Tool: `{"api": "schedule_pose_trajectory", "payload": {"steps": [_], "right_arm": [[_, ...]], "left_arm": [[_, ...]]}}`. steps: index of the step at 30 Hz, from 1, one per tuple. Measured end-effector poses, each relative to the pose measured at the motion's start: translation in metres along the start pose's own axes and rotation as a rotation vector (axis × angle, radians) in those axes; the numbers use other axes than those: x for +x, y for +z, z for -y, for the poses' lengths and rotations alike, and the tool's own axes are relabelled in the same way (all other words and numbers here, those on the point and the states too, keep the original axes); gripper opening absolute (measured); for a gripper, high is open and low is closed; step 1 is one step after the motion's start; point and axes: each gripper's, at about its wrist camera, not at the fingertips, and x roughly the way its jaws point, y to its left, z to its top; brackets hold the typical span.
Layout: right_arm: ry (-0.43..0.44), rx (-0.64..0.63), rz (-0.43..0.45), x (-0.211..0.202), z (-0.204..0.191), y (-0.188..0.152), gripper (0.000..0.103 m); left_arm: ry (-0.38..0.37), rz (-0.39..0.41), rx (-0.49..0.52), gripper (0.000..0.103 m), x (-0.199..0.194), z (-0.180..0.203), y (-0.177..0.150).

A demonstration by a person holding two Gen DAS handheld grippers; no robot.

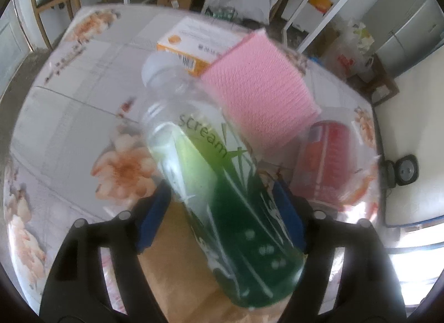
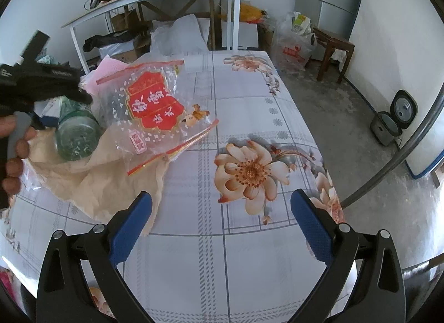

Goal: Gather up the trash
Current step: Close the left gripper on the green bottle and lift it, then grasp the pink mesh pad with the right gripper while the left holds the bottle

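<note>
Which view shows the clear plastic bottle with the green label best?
The left wrist view: the clear plastic bottle with the green label fills the frame, cap to base. The right wrist view shows only its round base, partly hidden.

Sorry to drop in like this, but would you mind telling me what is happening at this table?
A person is clearing trash off a flowered table with two handheld claws. The left claw is around a green plastic bottle; whether its pads press on it yet is unclear. The bottle lies on crumpled tan paper, beside a printed clear plastic bag, a pink cloth and an orange box. The right claw hangs open and empty over the tablecloth.
</note>
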Motion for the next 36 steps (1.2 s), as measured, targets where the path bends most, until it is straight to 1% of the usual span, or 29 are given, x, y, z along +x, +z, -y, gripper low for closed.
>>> {"api": "schedule_pose_trajectory", "payload": {"steps": [3, 7, 8, 11, 14, 17, 19, 23, 25, 27, 30, 31, 33, 34, 36], "right_arm": [[0.000, 0.007, 0.009, -0.004, 0.004, 0.003, 0.097], [0.012, 0.020, 0.020, -0.010, 0.006, 0.010, 0.097], [0.014, 0.019, 0.020, -0.011, 0.005, 0.012, 0.097], [0.015, 0.004, 0.023, -0.014, 0.000, 0.020, 0.097], [0.037, -0.006, 0.030, -0.019, -0.008, 0.029, 0.097], [0.058, -0.029, 0.038, -0.023, -0.020, 0.041, 0.097], [0.051, -0.040, 0.044, -0.024, -0.028, 0.050, 0.097], [0.077, -0.074, 0.043, -0.023, -0.051, 0.077, 0.097], [0.104, -0.117, 0.052, -0.022, -0.068, 0.095, 0.097], [0.155, -0.194, 0.055, -0.016, -0.092, 0.121, 0.097], [0.302, -0.377, -0.020, 0.015, -0.136, 0.161, 0.097], [0.326, -0.445, -0.057, 0.029, -0.150, 0.172, 0.097], [0.330, -0.562, -0.112, 0.051, -0.171, 0.183, 0.097], [0.319, -0.634, -0.143, 0.067, -0.183, 0.189, 0.097], [0.289, -0.718, -0.192, 0.090, -0.195, 0.195, 0.097]], "left_arm": [[-0.047, -0.015, -0.025, 0.071, 0.006, -0.008, -0.001], [-0.089, 0.008, -0.011, 0.069, 0.001, -0.016, -0.007], [-0.095, 0.015, -0.005, 0.068, -0.002, -0.019, -0.009], [-0.153, 0.025, -0.012, 0.066, -0.013, -0.032, -0.012], [-0.194, 0.039, -0.009, 0.063, -0.028, -0.046, -0.017], [-0.211, 0.057, 0.000, 0.061, -0.041, -0.058, -0.020], [-0.220, 0.071, 0.009, 0.061, -0.050, -0.067, -0.025], [-0.230, 0.091, 0.039, 0.061, -0.062, -0.082, -0.035], [-0.238, 0.099, 0.050, 0.061, -0.068, -0.090, -0.039], [-0.254, 0.103, 0.059, 0.061, -0.073, -0.099, -0.042], [-0.287, 0.109, 0.058, 0.061, -0.079, -0.116, -0.045], [-0.299, 0.109, 0.062, 0.061, -0.081, -0.120, -0.046], [-0.313, 0.113, 0.068, 0.061, -0.085, -0.127, -0.049], [-0.321, 0.115, 0.071, 0.061, -0.087, -0.129, -0.049], [-0.343, 0.117, 0.067, 0.061, -0.089, -0.137, -0.051]]}}
